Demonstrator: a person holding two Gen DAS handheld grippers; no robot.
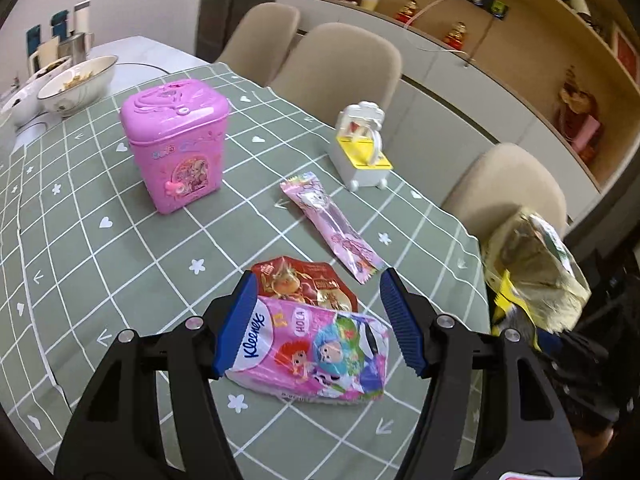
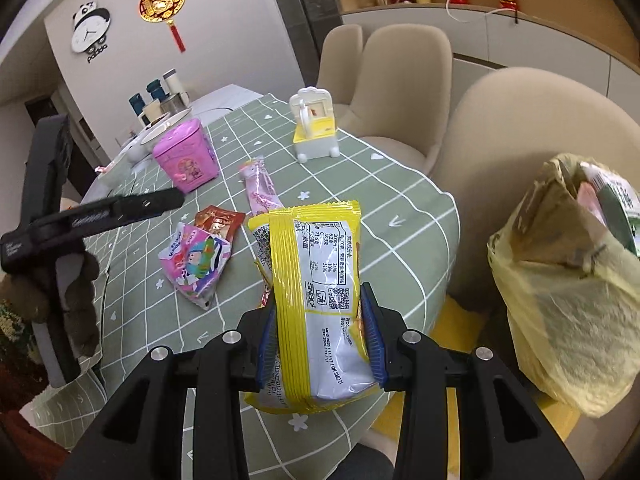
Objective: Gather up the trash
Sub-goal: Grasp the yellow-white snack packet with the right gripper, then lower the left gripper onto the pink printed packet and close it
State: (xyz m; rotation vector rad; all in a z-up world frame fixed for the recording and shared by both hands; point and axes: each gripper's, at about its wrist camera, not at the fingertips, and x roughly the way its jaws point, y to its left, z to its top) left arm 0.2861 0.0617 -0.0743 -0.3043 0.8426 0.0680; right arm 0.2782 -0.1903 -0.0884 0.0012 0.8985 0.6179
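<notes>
Covering the table (image 1: 120,280), a green grid-patterned cloth sits among beige chairs (image 1: 340,68) and wall shelving. Clamped in the right gripper (image 2: 322,336), the yellow snack wrapper (image 2: 316,280) stands lengthwise, top toward the far edge. Spread wide, the left gripper (image 1: 316,324) straddles the pink tissue pack (image 1: 316,356) near the table's near edge.

The yellow bag (image 1: 536,276) is blurred — its contents unreadable — cut by the frame's edge.

Far ahead of the tongs stood a pink toy box (image 1: 175,148) and, to its right, a white-and-yellow toy (image 1: 364,148); beige chairs (image 1: 340,68) lined the table's far edge.
</notes>
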